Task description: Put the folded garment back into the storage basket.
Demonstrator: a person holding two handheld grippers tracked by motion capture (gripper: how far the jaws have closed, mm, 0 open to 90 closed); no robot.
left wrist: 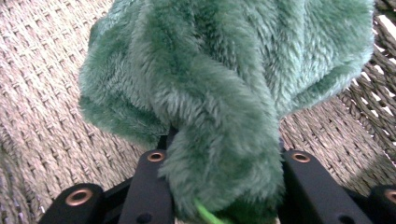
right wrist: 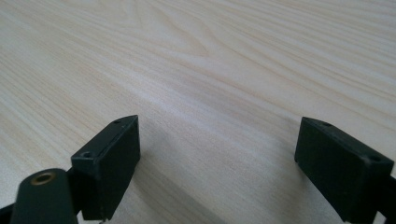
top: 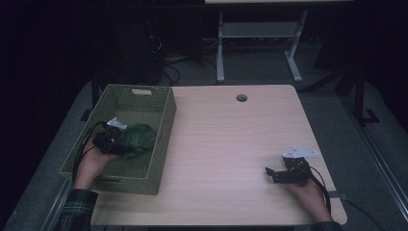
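Note:
A fluffy green plush cloth hangs inside the woven green basket at the table's left. My left gripper is shut on it; in the left gripper view the plush cloth bulges up from between the two black jaws, over the basket's woven floor. My right gripper rests low over the table's right front part, held by a hand. Its jaws stand wide apart in the right gripper view, right gripper open, with bare wood between them.
The light wooden table has a round cable hole near its far edge. Beyond the table stand the white legs of another desk and dark cables on the floor. The basket's right wall borders the open tabletop.

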